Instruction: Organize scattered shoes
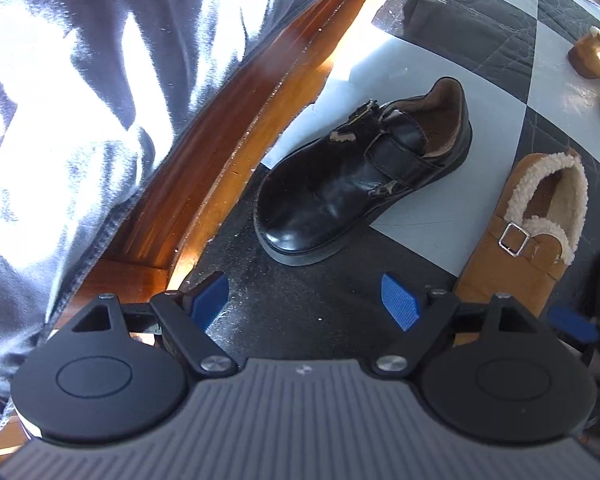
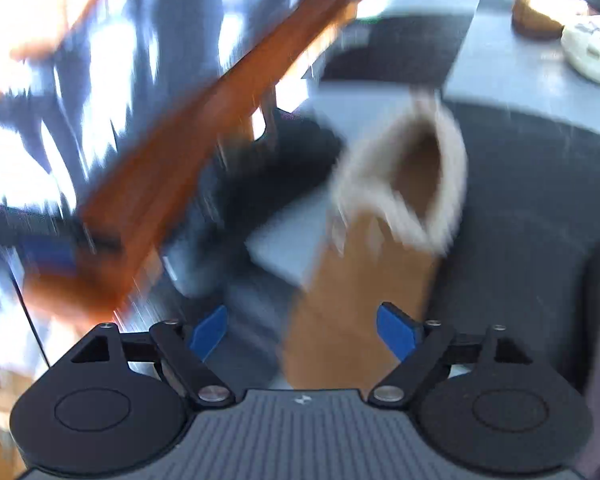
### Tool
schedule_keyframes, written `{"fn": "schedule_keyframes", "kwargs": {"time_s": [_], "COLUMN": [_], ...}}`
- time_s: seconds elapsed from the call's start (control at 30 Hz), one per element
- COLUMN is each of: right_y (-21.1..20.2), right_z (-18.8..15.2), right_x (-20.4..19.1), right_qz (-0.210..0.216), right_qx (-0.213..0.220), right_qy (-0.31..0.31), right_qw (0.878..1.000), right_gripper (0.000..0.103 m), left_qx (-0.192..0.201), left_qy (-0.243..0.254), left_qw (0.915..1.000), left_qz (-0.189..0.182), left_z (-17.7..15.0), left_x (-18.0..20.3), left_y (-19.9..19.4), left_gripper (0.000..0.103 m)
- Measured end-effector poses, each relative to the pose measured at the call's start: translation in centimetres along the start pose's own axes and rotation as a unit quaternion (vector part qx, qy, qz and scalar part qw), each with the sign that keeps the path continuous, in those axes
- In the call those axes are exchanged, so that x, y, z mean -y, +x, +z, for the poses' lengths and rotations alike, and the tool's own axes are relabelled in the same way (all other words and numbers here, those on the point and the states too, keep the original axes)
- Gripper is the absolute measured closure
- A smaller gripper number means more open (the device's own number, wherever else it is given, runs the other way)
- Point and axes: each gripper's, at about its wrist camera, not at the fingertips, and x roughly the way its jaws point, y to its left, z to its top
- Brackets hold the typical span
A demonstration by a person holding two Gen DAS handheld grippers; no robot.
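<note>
— Where have the shoes got to?

— On the checkered floor [image 1: 440,216], beside the wooden frame [image 1: 236,120]. The black leather shoe [image 1: 360,176] lies nearest that wood, toe toward the left tongs [image 1: 306,302], strap and buckle up. Just beside it, on its right, is the tan fleece-lined slipper [image 1: 532,240] with a metal buckle, its toe also pointing this way.

— Are the left tongs holding anything?

— No. Their blue pads stand wide apart over bare dark floor, short of the black shoe's toe.

— And the right tongs [image 2: 306,334]?

— Spread wide too, gripping nothing. That view is badly smeared, but the tan slipper's toe end lies between the blue pads, nearer the right one; I can't tell whether that pad touches it.

— Anything further off?

— Another tan slipper [image 1: 588,56] and a cream shoe [image 2: 592,52], close together, well away from this pair. A bluish-grey cloth [image 1: 80,120] hangs over the wood at the left
</note>
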Motion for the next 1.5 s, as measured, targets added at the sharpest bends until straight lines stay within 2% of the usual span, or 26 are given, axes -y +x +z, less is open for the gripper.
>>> {"fn": "schedule_keyframes", "kwargs": {"time_s": [0.07, 0.17, 0.27, 0.37, 0.47, 0.57, 0.67, 0.77, 0.87, 0.93, 0.97, 1.03, 1.1, 1.2, 1.23, 1.27, 1.3, 1.33, 1.37, 1.4, 1.43, 1.5], "right_y": [1.1, 2.8, 4.8, 5.1, 4.9, 4.6, 2.1, -1.9, -6.4, -8.6, -9.8, -11.8, -13.7, -16.5, -17.6, -18.5, -19.1, -19.8, -20.3, -20.7, -21.1, -21.4], "right_z": [-0.6, 0.3, 1.7, 2.5, 2.7, 2.6, 2.0, 1.2, 1.2, 1.7, 2.0, 2.3, 2.5, 3.7, 4.3, 5.0, 5.6, 6.4, 7.1, 8.0, 9.7, 12.8], "right_x": [0.6, 1.1, 1.7, 2.7, 3.0, 3.3, 4.4, 4.8, 5.9, 7.2, 8.0, 8.9, 9.5, 10.8, 11.5, 12.3, 13.2, 14.6, 15.8, 17.0, 18.4, 20.7], "right_qz": [-0.027, -0.027, -0.041, -0.029, -0.041, -0.018, 0.006, 0.024, 0.025, 0.027, 0.028, 0.048, 0.076, 0.097, 0.105, 0.123, 0.147, 0.174, 0.188, 0.186, 0.165, 0.091], "right_qx": [0.008, 0.03, 0.04, 0.036, 0.046, 0.032, 0.025, 0.043, 0.077, 0.056, 0.039, -0.004, -0.032, -0.05, -0.049, -0.043, -0.037, -0.028, -0.02, -0.011, 0.007, 0.05], "right_qy": [0.022, 0.058, 0.065, 0.102, 0.115, 0.118, 0.143, 0.138, 0.142, 0.176, 0.199, 0.229, 0.246, 0.274, 0.29, 0.312, 0.338, 0.373, 0.397, 0.404, 0.398, 0.366], "right_qw": [0.999, 0.998, 0.996, 0.994, 0.991, 0.992, 0.989, 0.989, 0.987, 0.982, 0.979, 0.972, 0.966, 0.955, 0.95, 0.941, 0.929, 0.911, 0.898, 0.895, 0.902, 0.925], "right_gripper": [0.02, 0.02, 0.028, 0.034, 0.032, 0.027, 0.027, 0.026, 0.026, 0.026, 0.026, 0.026, 0.026, 0.026, 0.026, 0.025, 0.023, 0.023, 0.023, 0.023, 0.023, 0.022], "left_qx": [-0.002, 0.0, -0.002, -0.006, -0.012, -0.014, -0.013, -0.013, -0.01, -0.005, 0.002, 0.034, 0.071, 0.105, 0.103, 0.082, 0.057, 0.043, 0.019, 0.015, 0.011, 0.001], "left_qy": [0.006, 0.017, 0.019, 0.017, 0.025, 0.03, 0.037, 0.033, 0.038, 0.047, 0.066, 0.08, 0.077, 0.053, 0.047, 0.03, 0.018, 0.013, 0.016, 0.034, 0.052, 0.086], "left_qw": [1.0, 0.9998, 0.9998, 0.9998, 0.9996, 0.9993, 0.9989, 0.9984, 0.9958, 0.9928, 0.9854, 0.9697, 0.9598, 0.9535, 0.9509, 0.9388, 0.9261, 0.9202, 0.916, 0.9245, 0.9326, 0.9481], "left_qz": [-0.002, -0.008, -0.008, -0.01, -0.011, -0.017, -0.027, -0.043, -0.083, -0.11, -0.157, -0.228, -0.26, -0.278, -0.288, -0.333, -0.372, -0.389, -0.4, -0.379, -0.357, -0.306], "left_z": [0.0, -0.1, -0.1, -0.1, -0.3, -0.4, -0.3, -0.1, 0.2, 0.4, 0.8, 1.5, 2.2, 3.3, 3.6, 4.3, 4.9, 5.3, 6.1, 6.5, 6.9, 7.8], "left_x": [0.6, 1.5, 2.0, 2.4, 3.2, 3.9, 4.6, 4.8, 5.5, 6.2, 6.7, 6.7, 6.1, 5.9, 6.1, 6.7, 7.4, 8.0, 10.1, 12.1, 14.1, 18.7], "left_y": [0.1, 0.0, 0.1, 0.3, 0.8, 0.9, 0.9, 0.6, -0.3, -1.1, -2.5, -5.4, -8.4, -11.2, -11.5, -11.4, -11.0, -10.7, -9.9, -9.4, -8.9, -7.4], "left_gripper": [0.019, 0.019, 0.019, 0.019, 0.019, 0.019, 0.019, 0.019, 0.019, 0.019, 0.019, 0.019, 0.019, 0.017, 0.017, 0.017, 0.017, 0.017, 0.017, 0.017, 0.017, 0.017]}}
